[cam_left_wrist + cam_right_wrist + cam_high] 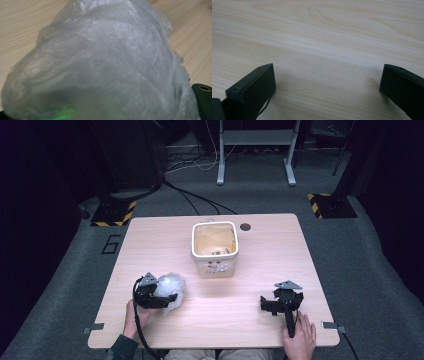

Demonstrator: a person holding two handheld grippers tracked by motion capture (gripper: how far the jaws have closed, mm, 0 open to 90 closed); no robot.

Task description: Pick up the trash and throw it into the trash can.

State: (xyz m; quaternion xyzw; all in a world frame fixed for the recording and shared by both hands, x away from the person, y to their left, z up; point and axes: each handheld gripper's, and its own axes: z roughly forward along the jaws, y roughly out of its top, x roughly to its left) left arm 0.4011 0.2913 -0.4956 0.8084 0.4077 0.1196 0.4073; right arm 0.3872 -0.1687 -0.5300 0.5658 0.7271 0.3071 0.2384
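A crumpled clear plastic bag (172, 289) lies on the wooden table (250, 320) at the near left. My left gripper (161, 298) is right against it, open, with the bag (105, 57) bulging between its widely spread jaws; one fingertip (203, 98) shows at the bag's right side. My right gripper (281, 299) rests low over the near right of the table, open, and between its two black fingers there is only bare wood (327, 75). A white square bin (216, 267) stands in the table's middle, with small scraps inside it.
A round cable hole (245, 226) sits in the table behind the bin. Beyond the far edge, cables run over the grey floor, with a white frame's legs (220, 175) and yellow-and-black striped stand bases (114, 212).
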